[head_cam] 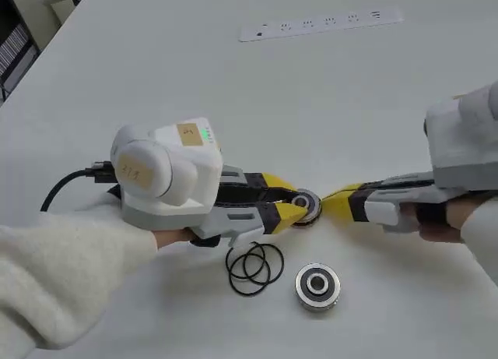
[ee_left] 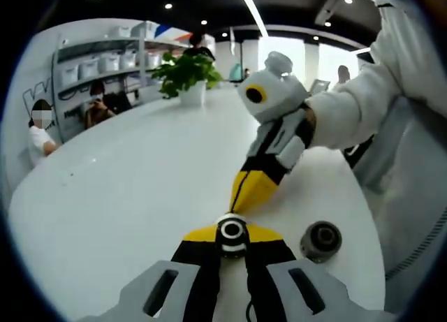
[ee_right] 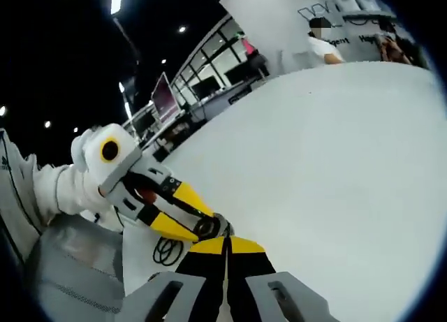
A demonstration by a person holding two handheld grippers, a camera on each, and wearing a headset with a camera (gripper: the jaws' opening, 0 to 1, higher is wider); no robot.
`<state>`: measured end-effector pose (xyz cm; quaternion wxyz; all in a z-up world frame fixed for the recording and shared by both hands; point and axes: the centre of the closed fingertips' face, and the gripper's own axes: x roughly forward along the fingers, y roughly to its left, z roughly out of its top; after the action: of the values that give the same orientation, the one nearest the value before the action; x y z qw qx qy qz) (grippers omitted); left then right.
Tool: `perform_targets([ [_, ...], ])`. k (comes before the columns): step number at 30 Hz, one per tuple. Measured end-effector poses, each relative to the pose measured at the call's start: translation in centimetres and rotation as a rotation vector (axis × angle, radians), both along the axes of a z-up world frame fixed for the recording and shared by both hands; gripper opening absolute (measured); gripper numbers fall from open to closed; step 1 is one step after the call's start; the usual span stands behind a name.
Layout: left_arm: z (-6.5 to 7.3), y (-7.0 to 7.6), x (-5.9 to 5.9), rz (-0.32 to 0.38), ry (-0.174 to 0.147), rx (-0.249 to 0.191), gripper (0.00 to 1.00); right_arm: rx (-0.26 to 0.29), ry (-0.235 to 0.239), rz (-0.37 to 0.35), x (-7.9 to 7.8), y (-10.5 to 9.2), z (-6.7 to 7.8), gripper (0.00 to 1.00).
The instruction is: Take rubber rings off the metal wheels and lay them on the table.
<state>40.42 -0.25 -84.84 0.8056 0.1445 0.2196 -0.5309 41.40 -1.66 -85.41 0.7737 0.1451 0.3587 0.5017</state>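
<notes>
My left gripper (head_cam: 296, 205) is shut on a small metal wheel (head_cam: 308, 207), its yellow jaws clamping it just above the table. In the left gripper view the wheel (ee_left: 232, 232) sits between my own jaw tips. My right gripper (head_cam: 328, 200) comes in from the right with its jaws closed together, tip against the wheel's rim. Whether it pinches a rubber ring there is too small to tell. In the right gripper view its shut tip (ee_right: 225, 244) meets the wheel (ee_right: 210, 227). Several black rubber rings (head_cam: 254, 265) lie loose on the table below the left gripper.
A second metal wheel (head_cam: 317, 286) lies flat near the front, right of the rings, also seen as the spare wheel (ee_left: 321, 239). A white power strip (head_cam: 320, 24) lies at the far edge. A black cable (head_cam: 66, 184) trails left. People sit in the background.
</notes>
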Motion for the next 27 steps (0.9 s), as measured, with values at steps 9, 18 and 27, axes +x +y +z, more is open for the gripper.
perform_targets([
  [9,0.0,0.0,0.0,-0.004,-0.003,0.015,0.12,0.063,0.100,-0.021,-0.4,0.3,0.6,0.00],
  [18,-0.1,-0.1,0.1,-0.015,-0.015,0.033,0.12,0.038,0.064,0.018,-1.0,1.0,0.9,0.00],
  [27,0.0,-0.2,0.2,-0.020,-0.018,0.035,0.13,0.065,0.040,0.055,-1.7,2.5,1.7,0.00],
])
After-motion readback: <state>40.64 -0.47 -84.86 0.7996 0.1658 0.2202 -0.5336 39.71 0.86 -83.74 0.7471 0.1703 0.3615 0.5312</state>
